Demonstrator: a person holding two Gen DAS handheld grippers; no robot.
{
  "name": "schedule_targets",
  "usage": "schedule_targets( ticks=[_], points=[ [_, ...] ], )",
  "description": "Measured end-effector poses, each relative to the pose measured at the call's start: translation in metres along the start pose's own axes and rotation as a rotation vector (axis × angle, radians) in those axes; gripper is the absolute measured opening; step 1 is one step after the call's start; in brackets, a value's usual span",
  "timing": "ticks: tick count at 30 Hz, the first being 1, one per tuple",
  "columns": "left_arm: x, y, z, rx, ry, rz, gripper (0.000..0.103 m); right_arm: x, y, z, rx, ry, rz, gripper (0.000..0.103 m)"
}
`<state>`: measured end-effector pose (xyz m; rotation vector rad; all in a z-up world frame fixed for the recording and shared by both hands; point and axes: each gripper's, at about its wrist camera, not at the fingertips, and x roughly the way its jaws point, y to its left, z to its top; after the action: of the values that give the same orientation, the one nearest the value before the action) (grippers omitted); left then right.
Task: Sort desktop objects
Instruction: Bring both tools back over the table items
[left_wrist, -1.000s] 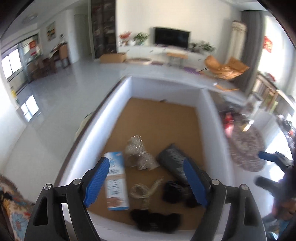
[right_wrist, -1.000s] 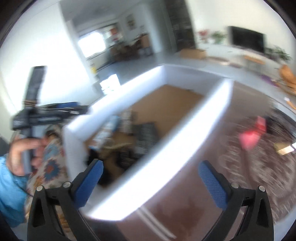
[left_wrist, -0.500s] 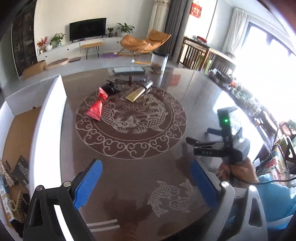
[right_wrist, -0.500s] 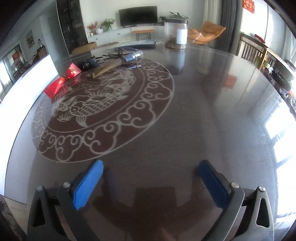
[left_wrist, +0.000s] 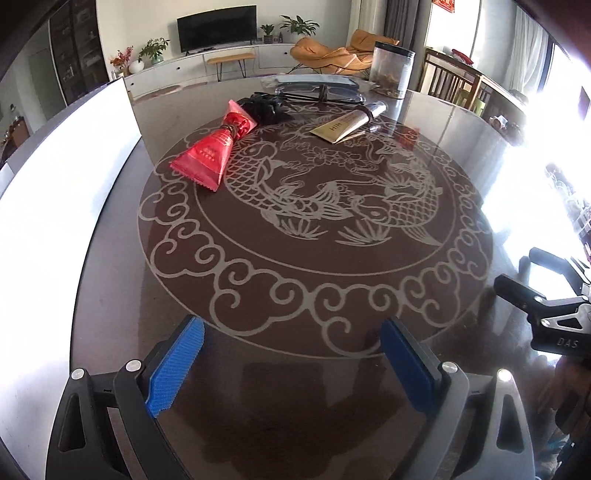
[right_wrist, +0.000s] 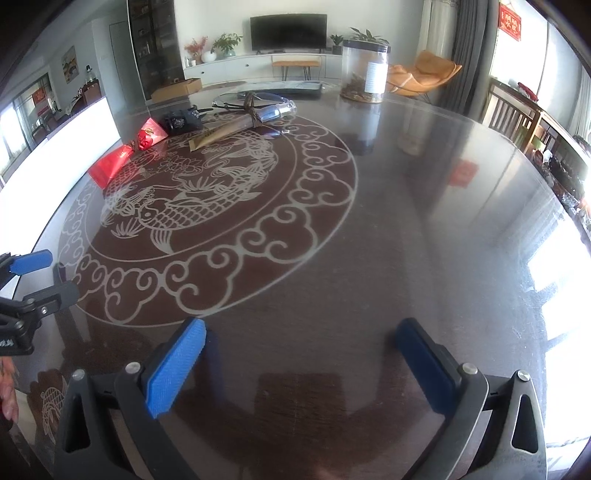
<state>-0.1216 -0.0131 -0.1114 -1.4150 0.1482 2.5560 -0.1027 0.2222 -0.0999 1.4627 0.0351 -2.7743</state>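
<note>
Both the left gripper (left_wrist: 291, 363) and right gripper (right_wrist: 301, 363) have swung away from the white box (left_wrist: 55, 177) to the table (left_wrist: 332, 406), jaws wide and empty, facing the red packet (left_wrist: 214, 151) and gold tube (left_wrist: 343, 127) still to sort.

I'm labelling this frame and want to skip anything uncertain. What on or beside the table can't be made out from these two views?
- White box: left wrist view, overexposed; its inside is hidden behind the wall.
- Black item: both views, small and dark, so its kind is unclear.
- Clear jar: right wrist view, contents too small to name.
- Right tool: left wrist view, cut off by the frame edge.
- Table's right side: window glare washes it out.
</note>
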Motion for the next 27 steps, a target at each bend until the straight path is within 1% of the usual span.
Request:
schedule_targets(
  ticks=[2,4,27],
  points=[
    [0.0012,0.0023,0.0007,0.014,-0.009,0.017,0.098,-0.0001,-0.0001,0.0001,0.001,0.000,-0.001,0.103],
    [0.0032,0.0052,0.0017,0.015,-0.017,0.014,0.103,-0.0003,-0.0003,-0.0004,0.001,0.000,0.000,0.103],
    [-0.0001,0.0097,0.0001,0.003,-0.022,0.017,0.103,-0.0004,0.0001,0.0002,0.002,-0.001,-0.001,0.103]
  ],
)
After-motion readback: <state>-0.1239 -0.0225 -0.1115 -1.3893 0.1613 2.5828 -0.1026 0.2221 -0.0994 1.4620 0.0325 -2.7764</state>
